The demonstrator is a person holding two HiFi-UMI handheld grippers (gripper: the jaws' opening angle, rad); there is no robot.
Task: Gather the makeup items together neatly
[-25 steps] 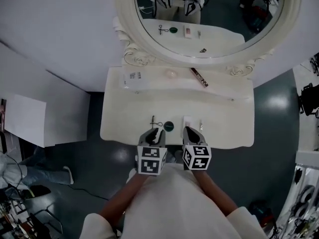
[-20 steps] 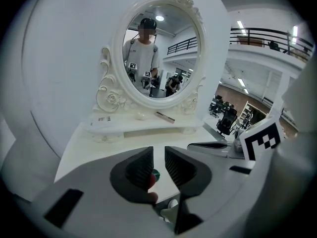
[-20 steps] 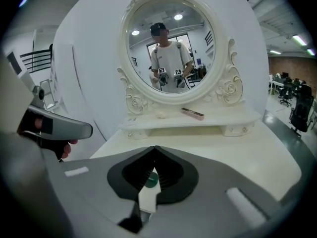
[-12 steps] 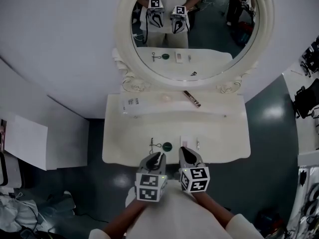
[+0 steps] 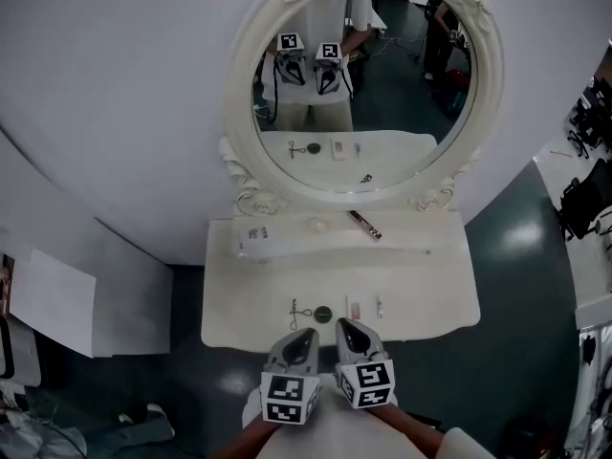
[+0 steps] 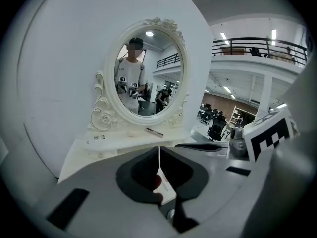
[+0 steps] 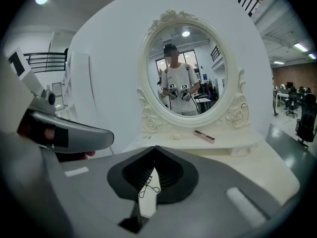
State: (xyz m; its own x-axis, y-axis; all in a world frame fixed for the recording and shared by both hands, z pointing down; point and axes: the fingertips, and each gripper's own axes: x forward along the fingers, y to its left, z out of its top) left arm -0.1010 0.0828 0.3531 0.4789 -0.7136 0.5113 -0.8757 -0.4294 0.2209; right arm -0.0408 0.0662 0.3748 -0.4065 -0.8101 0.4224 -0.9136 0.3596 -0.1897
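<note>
The head view alone shows the full layout. Four makeup items lie in a short row along the front edge of the dressing table (image 5: pixel 239 304). From the left these are an eyelash curler (image 5: pixel 299 312), a round green compact (image 5: pixel 322 313), a small white palette (image 5: pixel 355 308) and a slim small item (image 5: pixel 379 306) that we cannot identify. They lie near one another without touching.

On the raised shelf at the back edge, below the oval mirror (image 5: pixel 402 113), a slim dark stick (image 5: pixel 364 225) lies at a slant, well apart from the row. A pale round object (image 5: pixel 316 225) lies to its left.

The left gripper (image 5: pixel 304 337) and the right gripper (image 5: pixel 346 329) sit side by side at the front edge, both pointing toward the mirror.

We read the jaws in the gripper views. In the left gripper view the two jaws meet in a closed seam with nothing between them, so the gripper is clenched and empty. The right gripper view shows the same closed, empty state.

Through the opening under its jaws, the left gripper view shows a white item with a red patch, consistent with the palette. The right gripper view shows the eyelash curler's wire loops there instead. Both gripper views show the stick on the shelf, and the person reflected in the mirror holding both grippers.
</note>
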